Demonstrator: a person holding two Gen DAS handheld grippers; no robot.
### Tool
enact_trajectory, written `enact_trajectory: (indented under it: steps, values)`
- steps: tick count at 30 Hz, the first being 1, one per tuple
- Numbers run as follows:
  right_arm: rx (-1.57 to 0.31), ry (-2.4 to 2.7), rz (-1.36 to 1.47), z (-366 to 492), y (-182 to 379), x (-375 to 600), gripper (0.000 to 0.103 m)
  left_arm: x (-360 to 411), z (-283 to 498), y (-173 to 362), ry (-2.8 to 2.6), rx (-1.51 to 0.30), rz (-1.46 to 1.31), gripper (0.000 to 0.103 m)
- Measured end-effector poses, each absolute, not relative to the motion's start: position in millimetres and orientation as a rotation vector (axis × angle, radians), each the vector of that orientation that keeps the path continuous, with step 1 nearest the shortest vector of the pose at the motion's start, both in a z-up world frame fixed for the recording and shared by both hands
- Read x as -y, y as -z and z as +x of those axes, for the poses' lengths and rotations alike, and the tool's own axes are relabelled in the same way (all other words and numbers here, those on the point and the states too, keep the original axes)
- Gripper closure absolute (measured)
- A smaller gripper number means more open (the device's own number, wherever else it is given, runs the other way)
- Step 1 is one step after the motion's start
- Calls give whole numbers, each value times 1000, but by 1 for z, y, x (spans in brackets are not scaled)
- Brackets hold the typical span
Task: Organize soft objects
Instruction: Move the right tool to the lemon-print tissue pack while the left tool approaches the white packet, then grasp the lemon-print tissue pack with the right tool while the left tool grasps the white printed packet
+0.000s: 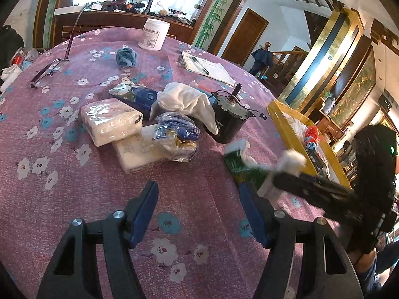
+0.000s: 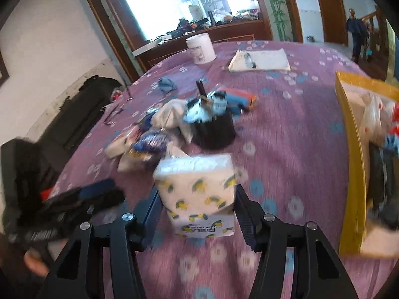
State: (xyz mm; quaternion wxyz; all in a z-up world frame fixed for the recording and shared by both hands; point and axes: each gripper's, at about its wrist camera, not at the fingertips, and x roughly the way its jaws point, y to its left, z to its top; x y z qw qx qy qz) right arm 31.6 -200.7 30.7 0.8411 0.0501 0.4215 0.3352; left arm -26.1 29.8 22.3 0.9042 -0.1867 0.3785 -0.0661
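**A:** What do the right tongs have between them?

**B:** A soft tissue pack printed with lemons, standing on the table. The blue pads sit against both of its flat sides, and I read that as clamped on it, the plastic just dimpling at the far corner. The yellow tray lies off to the right of those tongs, already holding some soft things.

**A:** How will the pack handle?

**B:** Light, I judge, and squashy. It is paper in thin film, so it gives under pressure and cannot break. The film looks slick, and a hold on the loose top, where the tissue spills out, would likely slip or tear a sheet free. The sides low down, where the stack is dense, are the better place.

**A:** And the left tongs?

**B:** Apart, with nothing between them, only bare table. Just ahead of them lie more wrapped tissue packs, a crinkly blue bag and a white cloth. The packs should take a squeeze across their short sides; the cloth is limp and wants pinching at a bunched fold.
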Motion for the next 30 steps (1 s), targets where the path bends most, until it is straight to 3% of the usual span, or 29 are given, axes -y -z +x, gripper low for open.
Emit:
enact_trajectory:
  steps: [10, 16, 19, 30]
  values:
    - [-924, -758, 202, 33, -13, 223, 43, -31, -25, -23, 127, -778, -384, 37]
    - [-861, -747, 119, 22, -20, 215, 43, -36, -27, -24, 89, -771, -400, 36]
    - [-872, -760, 151, 25, -18, 220, 43, -43, -26, -24, 85, -785, -441, 28]
    - [-778, -689, 326, 27, -27, 256, 43, -5, 3, -31, 217, -906, -475, 26]
